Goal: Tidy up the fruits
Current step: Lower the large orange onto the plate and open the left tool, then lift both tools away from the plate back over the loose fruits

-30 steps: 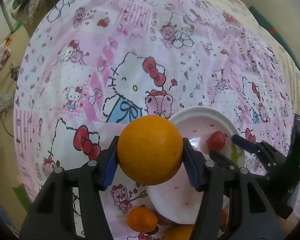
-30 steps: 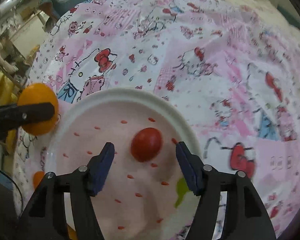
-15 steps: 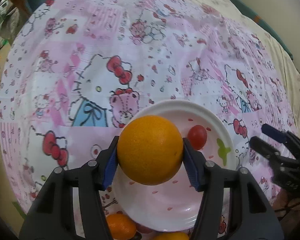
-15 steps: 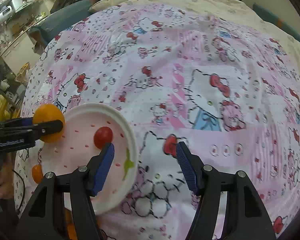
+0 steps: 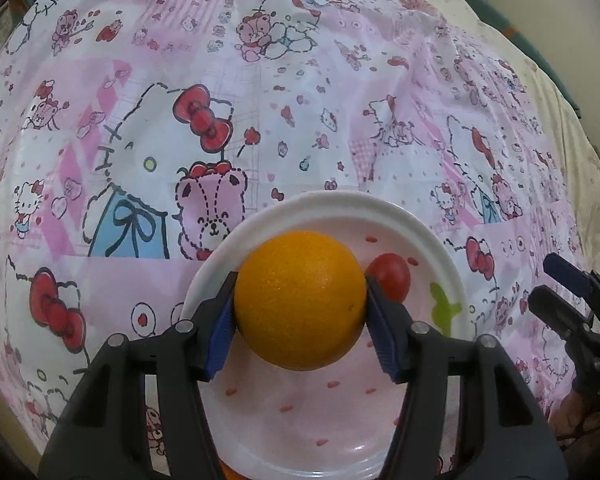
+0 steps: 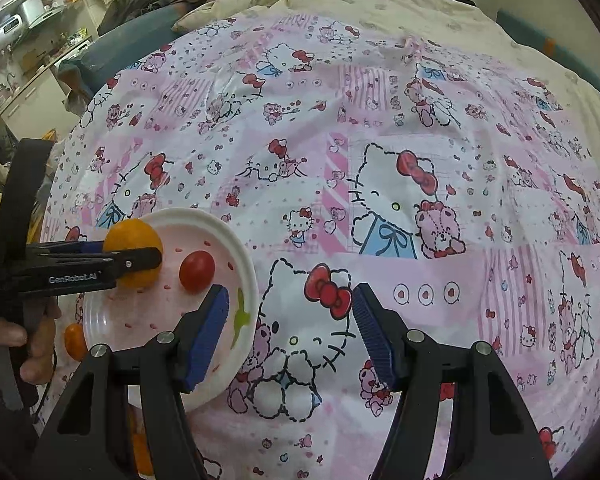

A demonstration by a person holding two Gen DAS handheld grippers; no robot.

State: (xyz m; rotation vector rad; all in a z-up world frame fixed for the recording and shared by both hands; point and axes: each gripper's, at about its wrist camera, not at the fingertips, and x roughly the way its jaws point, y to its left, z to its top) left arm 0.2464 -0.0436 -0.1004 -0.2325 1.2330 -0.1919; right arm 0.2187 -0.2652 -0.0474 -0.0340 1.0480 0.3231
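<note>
Two grippers in view. My left gripper [image 5: 300, 316] has its jaws clamped on the orange [image 5: 300, 299], blue pads pressed against both its sides, holding it over the white plate [image 5: 440, 240]. One red tomato [image 5: 390, 276] lies on the plate just right of the orange. My right gripper [image 6: 290, 324] is spread wide with nothing between the pads, over the pink patterned cloth [image 6: 380, 120] at the plate's right edge. A smaller orange fruit [image 6: 74, 342] lies on the cloth beside the plate's left rim.
</note>
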